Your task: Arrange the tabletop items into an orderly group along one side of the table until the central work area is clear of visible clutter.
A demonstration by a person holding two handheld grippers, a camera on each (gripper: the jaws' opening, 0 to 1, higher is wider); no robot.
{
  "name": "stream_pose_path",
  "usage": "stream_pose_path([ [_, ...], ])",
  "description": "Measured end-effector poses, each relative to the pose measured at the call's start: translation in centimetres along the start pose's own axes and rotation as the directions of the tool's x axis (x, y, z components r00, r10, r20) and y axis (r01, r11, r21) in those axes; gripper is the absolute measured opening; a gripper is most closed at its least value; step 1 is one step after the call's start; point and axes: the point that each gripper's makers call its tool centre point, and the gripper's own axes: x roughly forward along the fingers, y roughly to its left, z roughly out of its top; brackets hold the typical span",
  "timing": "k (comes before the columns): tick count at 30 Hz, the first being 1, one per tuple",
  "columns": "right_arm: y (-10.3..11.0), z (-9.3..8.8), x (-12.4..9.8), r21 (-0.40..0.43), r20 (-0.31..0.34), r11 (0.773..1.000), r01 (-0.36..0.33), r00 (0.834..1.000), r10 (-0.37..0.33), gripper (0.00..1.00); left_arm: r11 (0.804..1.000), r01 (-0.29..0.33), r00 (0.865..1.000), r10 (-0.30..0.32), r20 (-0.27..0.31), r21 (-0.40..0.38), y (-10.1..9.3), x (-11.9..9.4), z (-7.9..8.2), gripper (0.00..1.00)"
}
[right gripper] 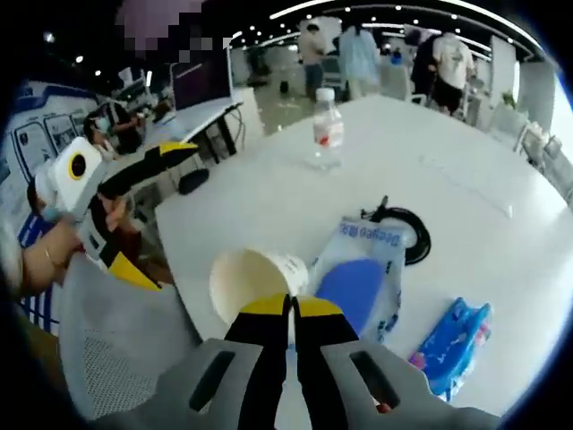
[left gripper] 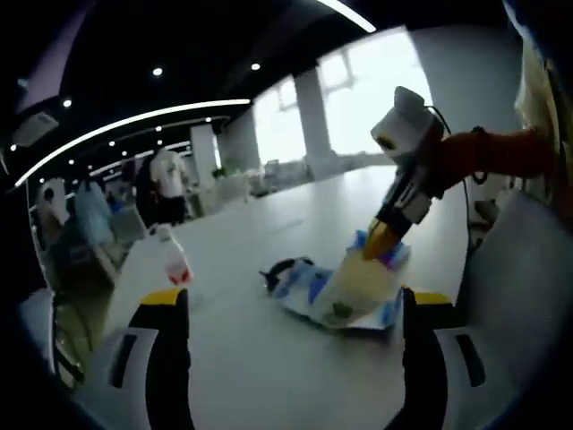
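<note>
Cream paper cup (right gripper: 255, 282): your right gripper (right gripper: 291, 309) is clamped on its rim; left gripper (left gripper: 291, 309) stands apart. Carry it level to the table's (right gripper: 430, 179) edge.

**Layout of the tabletop**

In the right gripper view: paper cup (right gripper: 253, 279) lying on its side on the table (right gripper: 269, 202), near, just beyond the right gripper (right gripper: 291, 309), rim pinched between closed jaws. Flat plastic pouch (right gripper: 358, 273) touching the cup on its right. Coiled cable (right gripper: 405, 231) behind the pouch, partly under its far edge. Small packet (right gripper: 455, 339) to the right of the pouch, near the table edge, apart from it. Water bottle (right gripper: 327, 130) upright, farther off, well apart from the rest. Left gripper (right gripper: 148, 210) at the left, off the table edge, above a mesh chair back (right gripper: 116, 345).

In the left gripper view: bottle (left gripper: 175, 262) left, pouch (left gripper: 309, 291) and cup (left gripper: 363, 285) right, between wide-apart jaws.
</note>
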Motion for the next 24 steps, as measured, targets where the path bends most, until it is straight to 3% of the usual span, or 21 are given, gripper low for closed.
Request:
stream_pose_path([
  [12, 1.6, -0.3, -3.2, -0.003, -0.006, 0.999, -0.046, 0.999, 0.046, 0.02, 0.99, 0.124, 0.992, -0.125, 0.001, 0.059, -3.9, 1.6, 1.0, 0.96],
  [15, 2.5, -0.1, -3.9, 0.012, 0.004, 0.996, -0.092, 0.996, 0.092, 0.02, 0.987, 0.155, 0.988, -0.155, 0.002, 0.051, -4.7, 1.9, 1.2, 0.93],
  [20, 3.7, 0.4, -4.6, 0.054, 0.021, 0.986, -0.158, 0.987, 0.157, 0.02, 0.975, 0.188, 0.982, -0.187, -0.019, 0.116, -5.8, 2.3, 1.4, 0.9],
  [24, 3.8, 0.4, -5.0, 0.053, 0.019, 0.987, -0.153, 0.988, 0.152, 0.02, 0.968, 0.207, 0.978, -0.21, 0.011, 0.14, -6.3, 2.5, 2.2, 0.88],
])
